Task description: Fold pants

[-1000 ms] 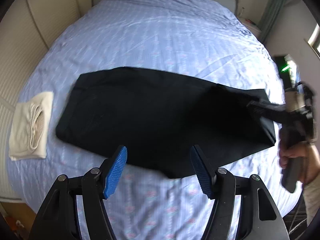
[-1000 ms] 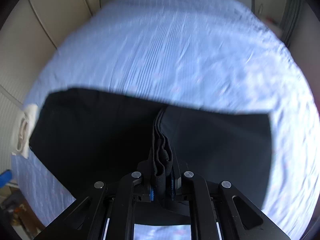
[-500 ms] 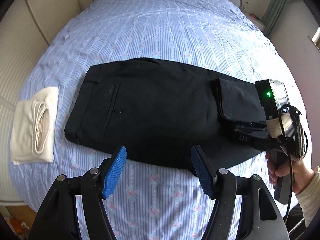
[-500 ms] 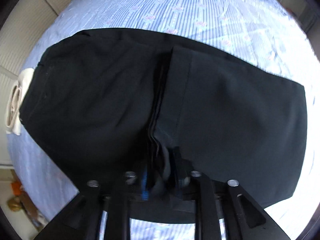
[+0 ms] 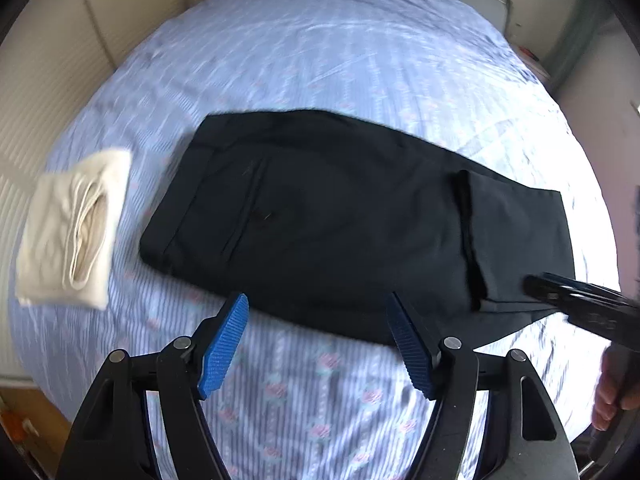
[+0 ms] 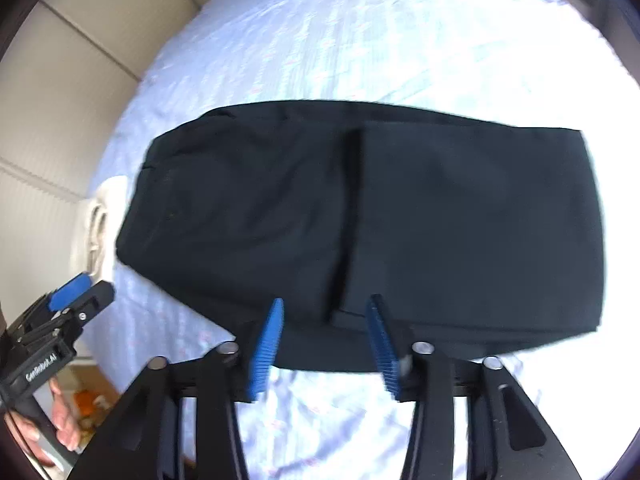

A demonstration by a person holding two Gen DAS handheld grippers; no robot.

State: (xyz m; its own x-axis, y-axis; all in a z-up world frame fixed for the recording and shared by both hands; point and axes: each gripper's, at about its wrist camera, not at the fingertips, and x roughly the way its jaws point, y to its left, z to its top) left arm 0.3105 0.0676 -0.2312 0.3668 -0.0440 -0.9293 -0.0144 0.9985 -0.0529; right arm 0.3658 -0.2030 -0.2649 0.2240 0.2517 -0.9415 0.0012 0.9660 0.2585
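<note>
pants: black pants (image 5: 340,220) lay flat on the bed (image 5: 360,60), centre of the left wrist frame, waistband toward frame left, leg ends doubled back as a flap (image 6: 472,220) at frame right; judged one fold in, more to go
left claw: left claw (image 5: 316,346) had its blue pads spread apart, empty, hovering over bare sheet at lower centre, just short of the pants' near edge
right claw: right claw (image 6: 324,344) had pads apart with nothing between them, lower centre of the right wrist frame, over the near edge at the flap's fold line
risk 1: flap edge looked a bit skewed against the layer under it; a next fold taken from here could lock in crooked edges
risk 2: thin slippery cloth, several layers; a pinch catching only the top layer could drag the flap open
risk 3: a claw digging low could snag the bed sheet with the pants
risk 4: cream folded cloth (image 5: 72,232) sat near the waistband at frame left; a wide swing could knock it
blur: both views were motion-smeared, fine seams unclear
writing: white lettering on the left tool's handle, lower left of right wrist frame, read roughly "GenRobot.AI"; no readable label on the pants
</note>
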